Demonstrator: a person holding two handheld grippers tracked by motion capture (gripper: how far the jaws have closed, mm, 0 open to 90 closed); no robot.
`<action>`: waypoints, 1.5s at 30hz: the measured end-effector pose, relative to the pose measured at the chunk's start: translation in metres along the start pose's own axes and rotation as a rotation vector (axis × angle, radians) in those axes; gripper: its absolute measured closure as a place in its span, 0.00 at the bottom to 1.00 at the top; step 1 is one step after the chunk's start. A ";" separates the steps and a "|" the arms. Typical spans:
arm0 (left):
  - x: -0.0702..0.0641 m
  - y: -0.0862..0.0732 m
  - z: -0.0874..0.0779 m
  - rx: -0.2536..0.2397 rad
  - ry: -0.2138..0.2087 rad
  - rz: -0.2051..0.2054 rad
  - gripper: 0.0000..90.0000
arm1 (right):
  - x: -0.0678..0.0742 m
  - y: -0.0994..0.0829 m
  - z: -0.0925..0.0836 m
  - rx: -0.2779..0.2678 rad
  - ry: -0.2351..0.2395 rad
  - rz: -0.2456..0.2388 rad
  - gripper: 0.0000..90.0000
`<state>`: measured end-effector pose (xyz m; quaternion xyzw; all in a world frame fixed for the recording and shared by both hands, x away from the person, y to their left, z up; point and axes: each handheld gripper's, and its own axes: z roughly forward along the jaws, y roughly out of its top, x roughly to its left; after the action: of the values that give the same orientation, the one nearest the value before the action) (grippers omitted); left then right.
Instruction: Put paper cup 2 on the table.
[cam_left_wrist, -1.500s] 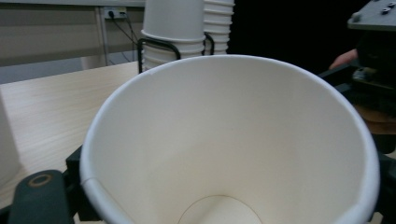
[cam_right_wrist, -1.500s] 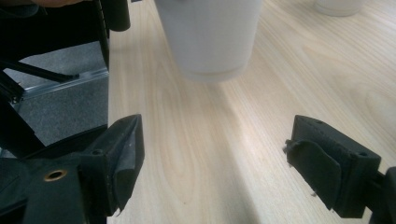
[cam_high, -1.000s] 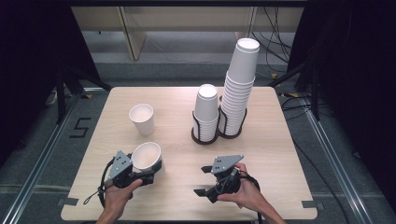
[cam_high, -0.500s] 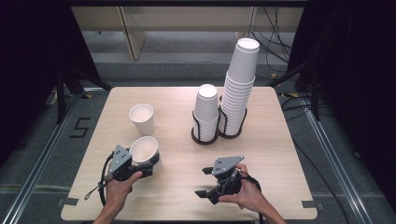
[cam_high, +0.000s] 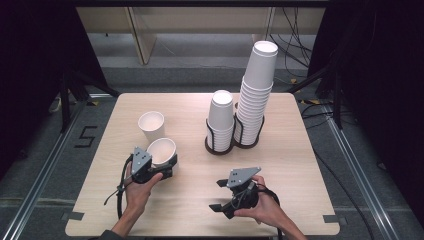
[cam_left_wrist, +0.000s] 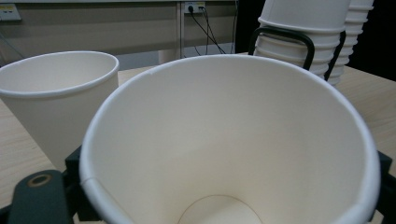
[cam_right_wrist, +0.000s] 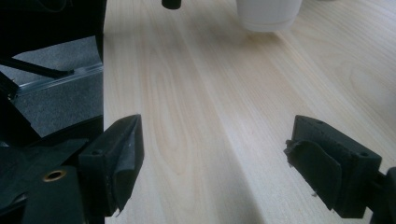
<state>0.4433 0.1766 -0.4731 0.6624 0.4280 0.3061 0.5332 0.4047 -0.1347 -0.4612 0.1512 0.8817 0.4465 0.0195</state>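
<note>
White paper is what the left gripper carries: an upright paper cup, mouth up, with the gripper's fingers clamped on its wall. In the left gripper view the cup's rim takes up most of the frame, the dark fingers showing at its sides. The held cup sits over the left half of the pale wooden bench, just in front of a second cup that stands on the wood; whether the two touch is hard to tell from above, though they look very close. Toward the back, two stacks of cups stand mouth down in a black wire holder, the right stack much taller. The right gripper rests low over the bench near the front edge, its fingers wide apart with only bare wood between them.
</note>
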 end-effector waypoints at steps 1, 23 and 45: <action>0.000 0.000 0.003 0.003 0.010 -0.006 0.15 | 0.000 0.000 0.000 0.000 0.001 -0.001 0.21; 0.020 -0.004 0.028 0.091 0.151 0.003 0.14 | 0.001 -0.001 0.003 0.013 0.023 0.008 0.21; 0.025 -0.019 0.030 0.085 0.128 0.050 0.13 | 0.002 -0.001 0.003 0.008 0.035 0.005 0.21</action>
<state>0.4758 0.1868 -0.5000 0.6739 0.4573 0.3426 0.4682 0.4028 -0.1326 -0.4638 0.1458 0.8833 0.4457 0.0025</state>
